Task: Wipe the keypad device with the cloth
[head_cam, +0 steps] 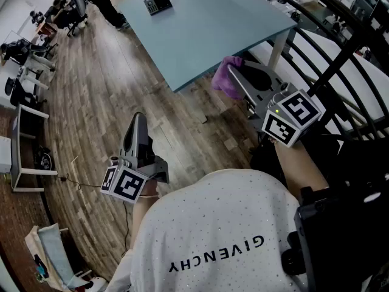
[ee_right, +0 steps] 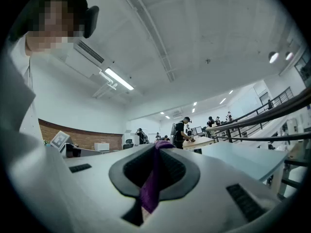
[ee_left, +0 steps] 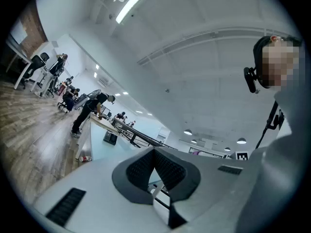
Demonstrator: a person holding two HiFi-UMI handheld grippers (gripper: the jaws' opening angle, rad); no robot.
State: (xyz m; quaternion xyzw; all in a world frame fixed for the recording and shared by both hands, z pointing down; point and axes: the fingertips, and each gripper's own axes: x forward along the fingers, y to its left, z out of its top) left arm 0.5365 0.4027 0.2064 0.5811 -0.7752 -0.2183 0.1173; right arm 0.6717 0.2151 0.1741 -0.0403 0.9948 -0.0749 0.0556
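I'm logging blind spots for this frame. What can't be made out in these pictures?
- Keypad device: too small in the head view to read its keys or see any dirt.
- Cloth: partly behind the right gripper in the head view. Only a strip shows in the right gripper view, so its full extent is unknown.
- Table: far edge cut off by the head view's top.

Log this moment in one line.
phase: pre-wipe | right gripper: shut on purple cloth | left gripper: shut, empty | keypad device: on table, untouched
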